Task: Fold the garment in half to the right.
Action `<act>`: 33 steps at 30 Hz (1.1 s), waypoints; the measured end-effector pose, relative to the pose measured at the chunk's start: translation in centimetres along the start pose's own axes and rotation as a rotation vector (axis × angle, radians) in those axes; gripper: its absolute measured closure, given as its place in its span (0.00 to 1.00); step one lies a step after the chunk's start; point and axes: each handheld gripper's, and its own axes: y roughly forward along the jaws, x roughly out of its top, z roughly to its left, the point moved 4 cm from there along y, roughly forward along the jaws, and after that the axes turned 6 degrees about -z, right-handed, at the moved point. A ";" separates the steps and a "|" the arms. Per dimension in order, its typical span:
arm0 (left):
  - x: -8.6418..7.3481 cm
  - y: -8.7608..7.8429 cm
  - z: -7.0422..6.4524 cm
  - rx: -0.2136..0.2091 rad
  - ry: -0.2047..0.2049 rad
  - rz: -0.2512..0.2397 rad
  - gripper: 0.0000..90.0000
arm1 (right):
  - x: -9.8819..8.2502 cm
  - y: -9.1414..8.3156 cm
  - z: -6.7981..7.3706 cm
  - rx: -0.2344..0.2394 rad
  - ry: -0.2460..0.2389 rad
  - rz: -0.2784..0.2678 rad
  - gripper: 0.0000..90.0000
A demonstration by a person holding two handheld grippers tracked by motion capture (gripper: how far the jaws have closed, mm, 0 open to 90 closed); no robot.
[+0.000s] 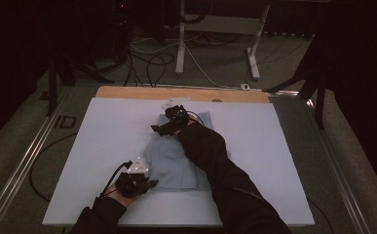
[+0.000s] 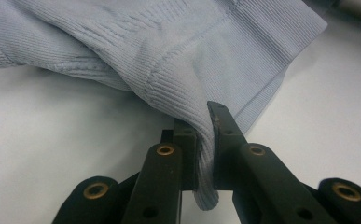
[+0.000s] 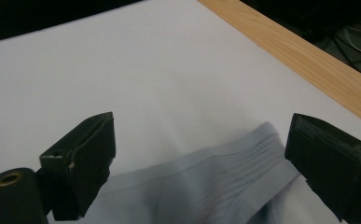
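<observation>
A pale blue ribbed knit garment [image 1: 174,163] lies on the white sheet [image 1: 103,136] over the table. My left gripper [image 1: 149,184] is at the garment's near left corner. In the left gripper view its jaws are shut on a pinched fold of the garment's hem [image 2: 205,158], with the cloth [image 2: 178,51] spreading away beyond. My right gripper [image 1: 158,129] hovers over the garment's far left edge. In the right gripper view its jaws stand wide open above a ribbed hem corner [image 3: 243,158], with one pad [image 3: 92,158] to each side and neither touching the cloth.
A bare wooden table edge [image 1: 186,93] runs along the far side, also in the right gripper view as a wooden strip [image 3: 308,65]. Beyond it are desk legs [image 1: 180,44] and cables on the floor. A person's dark sleeve [image 1: 225,180] crosses the garment.
</observation>
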 end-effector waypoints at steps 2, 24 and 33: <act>0.0 0.0 0.0 0.000 0.002 0.001 0.95 | 0.0 0.4 -0.3 -0.003 0.011 0.003 0.10; 0.2 -0.2 -0.1 -0.004 0.002 -0.010 0.95 | -0.6 3.9 -3.5 -0.103 0.150 0.175 0.43; 0.2 -0.2 -0.1 -0.008 -0.002 -0.011 0.95 | -1.2 5.4 -3.9 -0.130 0.146 0.214 0.47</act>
